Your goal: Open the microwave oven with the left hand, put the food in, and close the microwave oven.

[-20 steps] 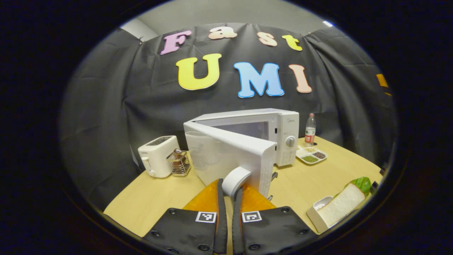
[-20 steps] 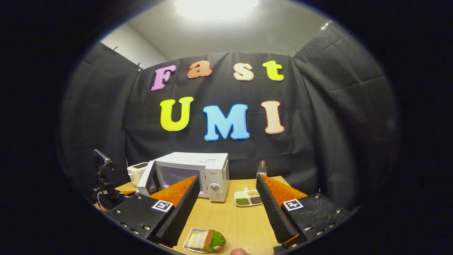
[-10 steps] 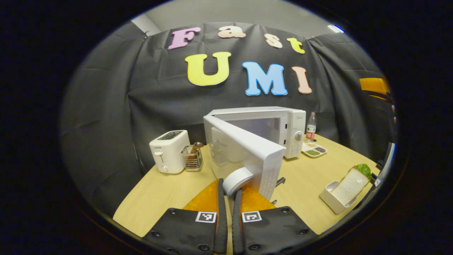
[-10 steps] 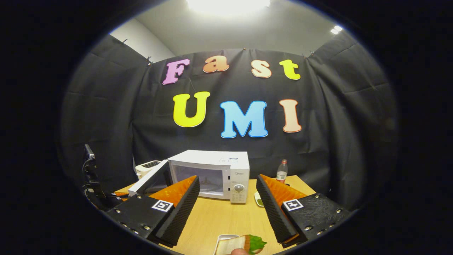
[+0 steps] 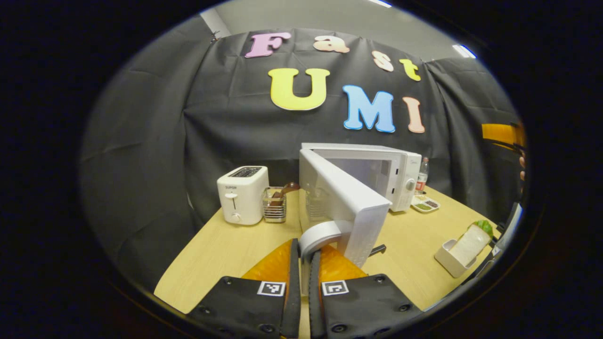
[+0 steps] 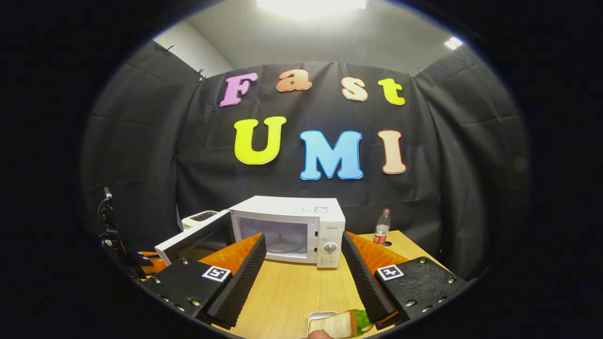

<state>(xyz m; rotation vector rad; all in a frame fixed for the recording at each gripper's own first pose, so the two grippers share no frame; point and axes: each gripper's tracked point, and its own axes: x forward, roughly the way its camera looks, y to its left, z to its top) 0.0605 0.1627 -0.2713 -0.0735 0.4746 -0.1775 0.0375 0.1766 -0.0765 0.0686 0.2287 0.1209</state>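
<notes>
The white microwave [image 5: 377, 172] stands at the back of the wooden table [image 5: 221, 249] with its door [image 5: 341, 202] swung wide toward me. My left gripper [image 5: 305, 247] is shut on the door's curved white handle [image 5: 322, 231]. In the right gripper view the microwave [image 6: 301, 221] shows its lit cavity, and the door [image 6: 188, 238] stands out to the left. My right gripper [image 6: 304, 237] is open and holds nothing. The food, a sandwich with lettuce in a small white tray [image 5: 464, 242], lies near the table's right edge; the sandwich [image 6: 339, 325] sits just below my right gripper.
A white toaster [image 5: 242, 194] and a wire utensil holder [image 5: 274, 205] stand left of the microwave. A plastic bottle [image 5: 421, 175] and a sectioned dish of beans [image 5: 425, 204] are on its right. The bottle [image 6: 382, 227] is also seen right of the microwave.
The left gripper has pulled the handle toward me and the door has swung wider open. The right gripper has shifted so the sandwich tray now lies below its right finger.
</notes>
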